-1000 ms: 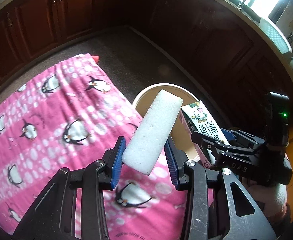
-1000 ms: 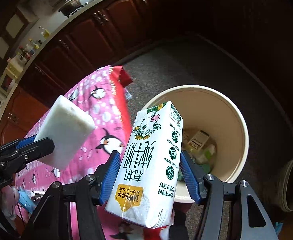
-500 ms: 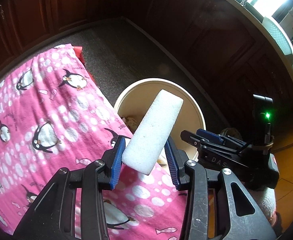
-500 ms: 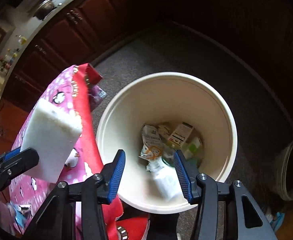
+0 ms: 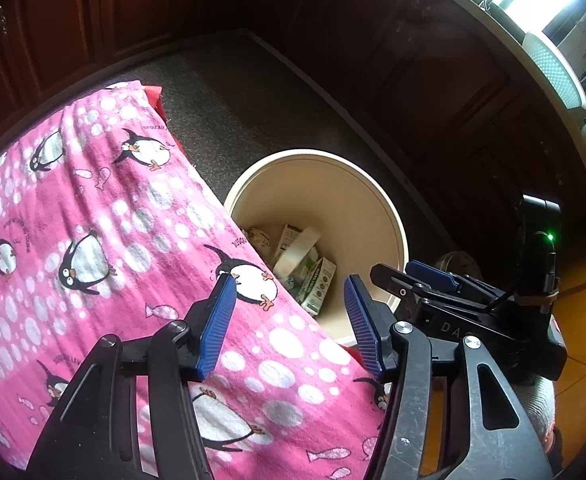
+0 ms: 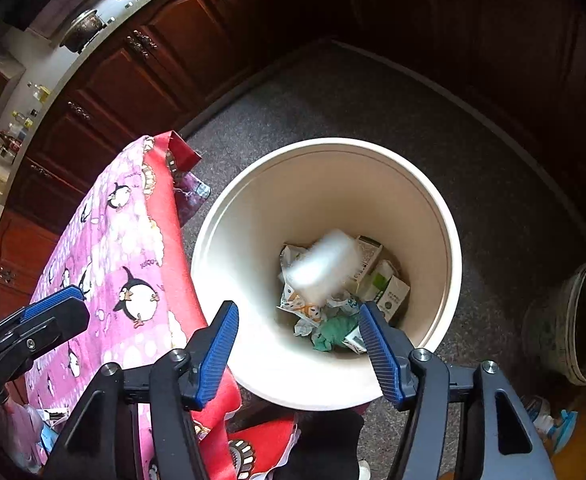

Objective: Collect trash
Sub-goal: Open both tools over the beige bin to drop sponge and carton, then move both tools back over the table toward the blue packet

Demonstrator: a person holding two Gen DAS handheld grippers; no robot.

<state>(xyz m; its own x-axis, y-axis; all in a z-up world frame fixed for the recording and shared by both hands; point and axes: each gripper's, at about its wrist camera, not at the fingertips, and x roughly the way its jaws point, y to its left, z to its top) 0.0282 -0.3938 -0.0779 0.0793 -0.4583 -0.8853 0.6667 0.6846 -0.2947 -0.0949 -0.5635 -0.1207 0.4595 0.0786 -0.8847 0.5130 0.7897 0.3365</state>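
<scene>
Both tongs are seen spread wide with nothing held between their blue pads. The left tongs (image 5: 289,320) are held above the edge of a worktop covered by a pink penguin-print cloth (image 5: 93,216), and just ahead of them, below the cloth's edge, the cream round trash bin (image 5: 397,236) stands on the grey speckled floor (image 5: 229,100). The right tongs (image 6: 299,350) are poised directly over the near rim of the same bin (image 6: 451,240); in the left wrist view they (image 5: 417,280) are seen just to the right of the left tongs, beside the bin's rim.

Inside the bin, ahead of and below the right tongs, a white foam block (image 6: 325,266) is caught blurred above the heap of rubbish. Under and around it lie milk cartons (image 6: 389,292), crumpled printed wrappers (image 6: 305,312) and a green crumpled scrap (image 6: 333,332). From the left wrist view the cartons (image 5: 317,284) and a pale block (image 5: 299,250) are visible at the bottom of the bin.

To the left of the right tongs the cloth (image 6: 125,248) hangs over a red underlayer (image 6: 165,216). Far right of the right tongs, a dirty grey basin (image 6: 577,320) sits on the floor. Dark wood cabinets (image 6: 133,80) run behind.
</scene>
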